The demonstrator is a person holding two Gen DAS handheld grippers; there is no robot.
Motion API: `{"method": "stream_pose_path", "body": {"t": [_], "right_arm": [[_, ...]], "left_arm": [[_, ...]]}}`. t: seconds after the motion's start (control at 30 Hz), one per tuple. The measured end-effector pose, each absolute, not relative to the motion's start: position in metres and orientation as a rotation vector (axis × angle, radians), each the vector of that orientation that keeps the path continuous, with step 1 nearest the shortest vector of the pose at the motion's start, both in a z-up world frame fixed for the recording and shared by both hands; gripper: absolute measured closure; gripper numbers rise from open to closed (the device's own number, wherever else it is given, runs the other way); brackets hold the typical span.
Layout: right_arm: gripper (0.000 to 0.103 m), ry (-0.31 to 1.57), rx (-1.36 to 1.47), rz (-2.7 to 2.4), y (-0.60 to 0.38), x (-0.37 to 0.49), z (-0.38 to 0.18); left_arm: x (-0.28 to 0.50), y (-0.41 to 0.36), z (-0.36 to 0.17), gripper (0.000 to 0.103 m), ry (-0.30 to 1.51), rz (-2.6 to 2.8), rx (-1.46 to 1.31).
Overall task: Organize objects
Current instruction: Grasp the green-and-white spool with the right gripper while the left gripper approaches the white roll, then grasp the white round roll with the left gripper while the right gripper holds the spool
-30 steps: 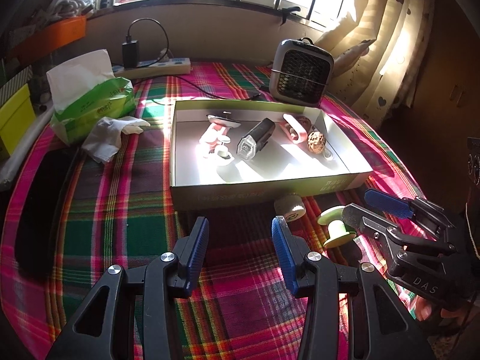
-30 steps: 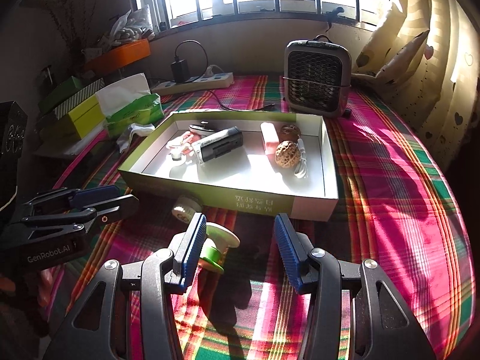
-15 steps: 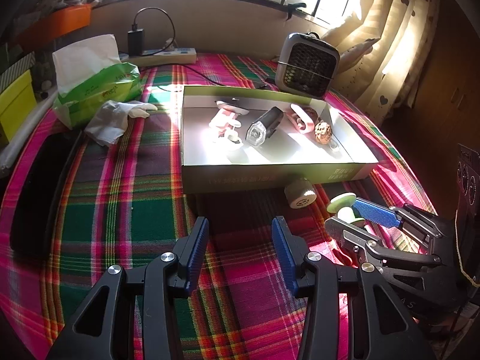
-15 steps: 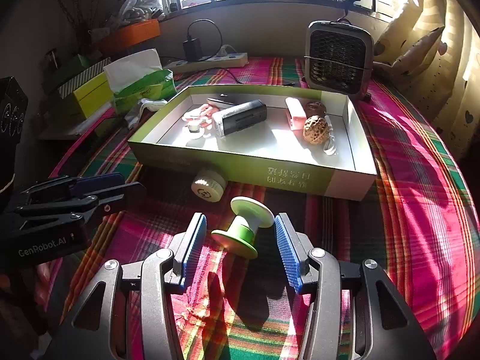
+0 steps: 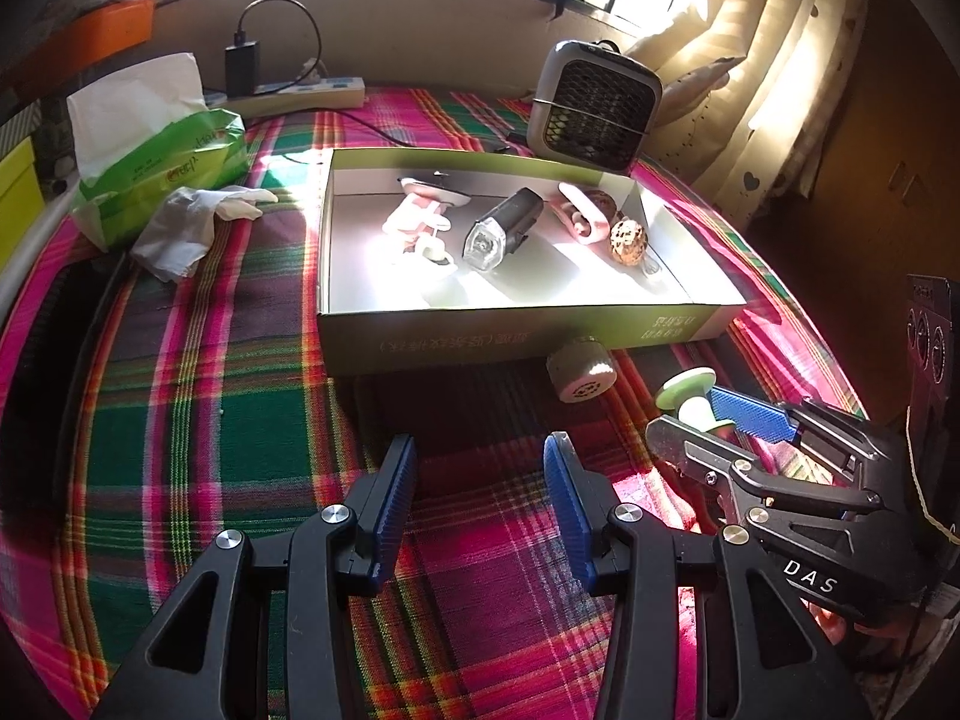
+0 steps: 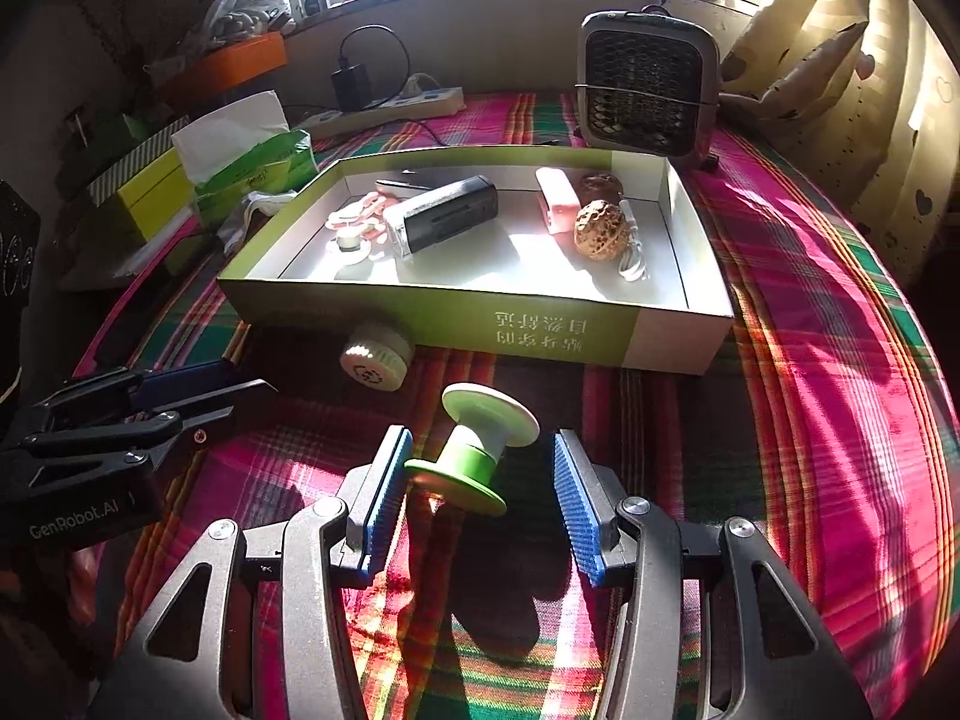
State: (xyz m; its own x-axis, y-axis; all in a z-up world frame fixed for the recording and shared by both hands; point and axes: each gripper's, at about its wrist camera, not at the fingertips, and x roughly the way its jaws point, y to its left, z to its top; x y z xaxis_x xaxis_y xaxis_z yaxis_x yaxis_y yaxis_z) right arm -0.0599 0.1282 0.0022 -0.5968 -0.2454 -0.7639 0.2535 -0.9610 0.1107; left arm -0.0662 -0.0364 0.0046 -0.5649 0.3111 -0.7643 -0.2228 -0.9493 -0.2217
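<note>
A green spool (image 6: pixel 474 450) is seen lying tilted on the plaid cloth (image 6: pixel 810 360) of the worktop, between the wide-open jaws of the right gripper (image 6: pixel 480 498). Its lower rim is close to the left blue pad; whether they touch cannot be told. The right pad is kept apart from it. The right gripper is held low and pointed toward the box (image 6: pixel 480 324). In the left view, the left gripper (image 5: pixel 480 510) is held low over bare cloth with its jaws open and nothing between them. A round white cap (image 5: pixel 582 372) is seen just in front of the box wall, to the left of the spool. Inside the box, a black light (image 5: pixel 501 231), pink things and a brown nut (image 5: pixel 629 243) are laid.
</note>
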Motion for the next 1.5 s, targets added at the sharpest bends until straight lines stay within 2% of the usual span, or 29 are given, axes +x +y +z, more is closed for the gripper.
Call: {"method": "stream_pose_path", "body": {"t": [0.13, 0.3, 0.43, 1.5], "right_arm": [[0.055, -0.001, 1.234, -2.585, 0.134, -0.059, 0.002], [0.06, -0.008, 1.231, -2.584, 0.139, -0.057, 0.003], [0.069, -0.02, 1.229, -2.584, 0.142, -0.056, 0.003], [0.069, -0.083, 1.228, -2.585, 0.166, -0.057, 0.002]], "left_arm": [[-0.069, -0.031, 0.004, 0.061, -0.151, 2.516, -1.269], [-0.071, -0.025, 0.004, 0.061, -0.145, 2.501, -1.274], [-0.074, -0.02, 0.004, 0.061, -0.145, 2.486, -1.277], [-0.098, 0.021, 0.006, 0.062, -0.022, 2.55, -1.285]]}}
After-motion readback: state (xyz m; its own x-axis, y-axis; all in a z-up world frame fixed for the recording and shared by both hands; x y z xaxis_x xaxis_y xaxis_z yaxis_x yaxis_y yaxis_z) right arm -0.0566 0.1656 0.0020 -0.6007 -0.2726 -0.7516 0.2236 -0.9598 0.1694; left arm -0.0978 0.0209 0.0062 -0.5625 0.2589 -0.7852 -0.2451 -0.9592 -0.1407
